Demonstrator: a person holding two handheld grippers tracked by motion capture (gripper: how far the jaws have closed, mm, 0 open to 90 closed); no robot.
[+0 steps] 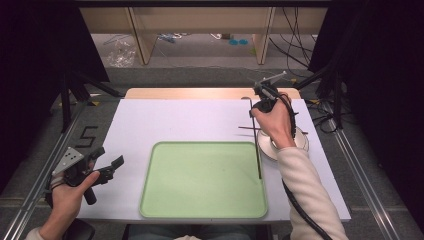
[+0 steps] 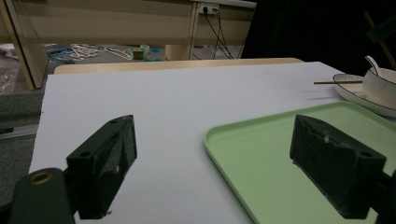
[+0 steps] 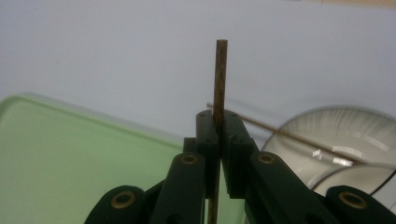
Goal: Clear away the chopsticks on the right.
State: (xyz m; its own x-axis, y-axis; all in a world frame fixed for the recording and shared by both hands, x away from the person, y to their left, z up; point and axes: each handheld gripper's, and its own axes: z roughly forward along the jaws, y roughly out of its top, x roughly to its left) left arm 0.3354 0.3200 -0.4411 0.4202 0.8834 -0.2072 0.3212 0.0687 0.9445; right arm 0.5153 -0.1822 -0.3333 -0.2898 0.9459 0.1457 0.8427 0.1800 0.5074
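White table, green tray (image 1: 165,205) nearest, still empty. Left gripper (image 1: 111,169) rests at near left edge, jaws spread, holding nothing. Right gripper (image 1: 263,100) farther back, clamped on chopstick (image 1: 257,150), lifted, tip above tray's right rim. Second chopstick (image 1: 246,128) lies on plate (image 1: 267,150) with bowl (image 2: 380,84). Judgement: early; nothing placed yet.

tray (image 1: 200,200): pale green, plain | bench (image 1: 165,125): white top, light wood far edge | chopstick (image 3: 219,79): dark brown | second chopstick (image 3: 299,138): brown | plate (image 2: 355,95): white, thin dark rim | bowl (image 2: 380,86): white | fingers (image 2: 105,163): black
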